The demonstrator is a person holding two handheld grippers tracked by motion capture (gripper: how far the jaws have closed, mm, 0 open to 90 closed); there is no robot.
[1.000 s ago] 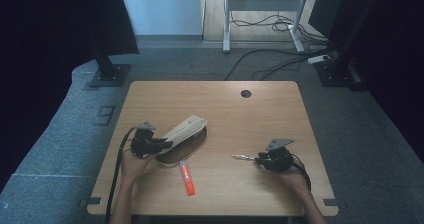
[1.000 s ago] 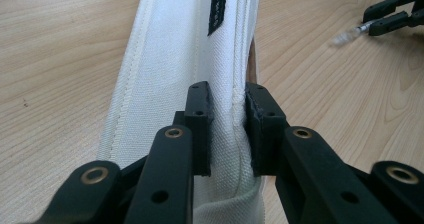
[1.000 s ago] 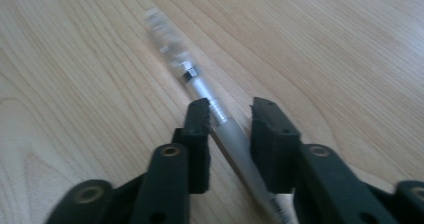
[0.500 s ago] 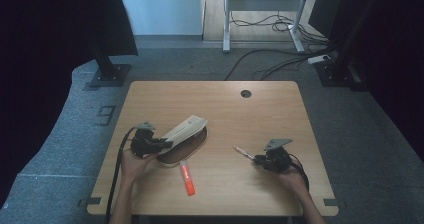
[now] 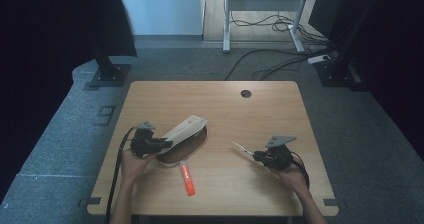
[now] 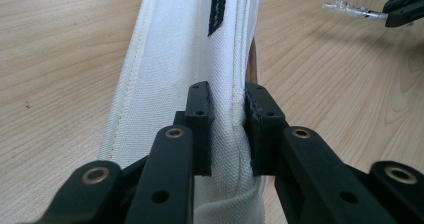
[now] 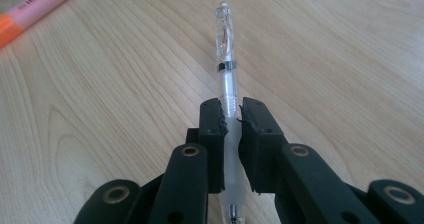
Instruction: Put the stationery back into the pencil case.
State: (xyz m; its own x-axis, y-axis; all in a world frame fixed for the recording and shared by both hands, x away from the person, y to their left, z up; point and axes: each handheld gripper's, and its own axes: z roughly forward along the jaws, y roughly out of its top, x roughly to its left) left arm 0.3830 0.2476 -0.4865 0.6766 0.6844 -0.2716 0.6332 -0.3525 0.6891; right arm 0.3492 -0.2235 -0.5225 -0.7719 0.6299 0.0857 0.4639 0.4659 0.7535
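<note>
R gripper point(image 5: 256, 155) fingers clenched on clear plastic pen point(image 7: 226, 79), long axis along fingers, tip aimed L toward cream canvas pencil case point(image 5: 184, 132) w/ brown lining, held open mid-tabletop point(image 5: 260, 114) by L gripper point(image 5: 161, 145) fingers pinching its flap.

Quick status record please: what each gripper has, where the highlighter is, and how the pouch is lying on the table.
left gripper: shut on the upper flap edge of the white pencil pouch, holding it open
right gripper: shut on the clear pen, tip pointing away from the hand, toward the pouch
pen height: looks lifted just off the wood; contact hard to tell
orange highlighter: lying loose on the table, just in front of the pouch
pouch interior: brown lining visible, contents not visible
table hole: far side, unobstructed
</note>
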